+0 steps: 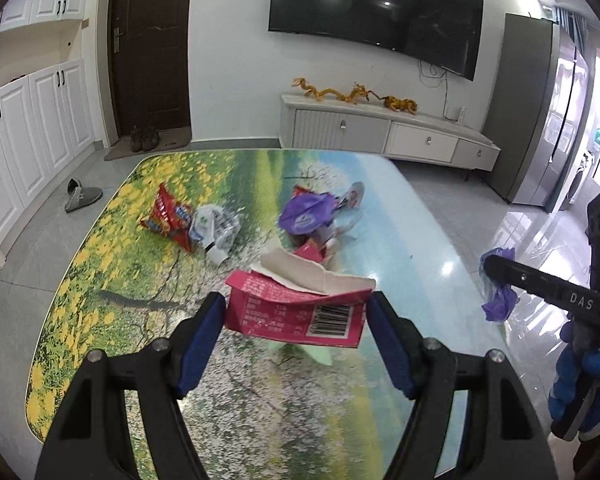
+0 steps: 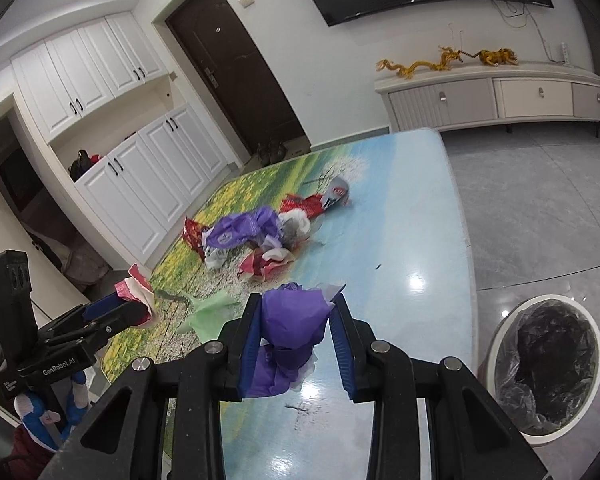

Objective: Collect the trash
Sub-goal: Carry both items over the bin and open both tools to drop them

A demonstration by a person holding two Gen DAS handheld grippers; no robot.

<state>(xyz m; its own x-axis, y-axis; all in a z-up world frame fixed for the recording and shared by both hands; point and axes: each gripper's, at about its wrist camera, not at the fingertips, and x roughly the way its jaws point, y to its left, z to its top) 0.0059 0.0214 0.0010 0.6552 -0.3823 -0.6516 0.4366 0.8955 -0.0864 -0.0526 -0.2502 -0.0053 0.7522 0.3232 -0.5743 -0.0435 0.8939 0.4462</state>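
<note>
My left gripper (image 1: 296, 312) is shut on a torn pink carton (image 1: 296, 312) with a barcode, held above the table; the same carton (image 2: 134, 286) shows at the left of the right wrist view. My right gripper (image 2: 296, 312) is shut on a crumpled purple wrapper (image 2: 292, 320), also seen as the purple wrapper (image 1: 498, 304) at the right of the left wrist view. More litter lies on the table: a red snack bag (image 1: 166, 216), a white plastic wrapper (image 1: 214, 228), and a purple bag (image 1: 306, 210) among red scraps. A pale green paper (image 2: 208, 312) lies under the grippers.
A white bin (image 2: 548, 364) with a black liner stands on the floor right of the table (image 2: 420, 240). Beyond it are a TV cabinet (image 1: 388, 132), white cupboards (image 1: 32, 128), a dark door (image 1: 150, 44) and a grey slipper (image 1: 80, 194) on the floor.
</note>
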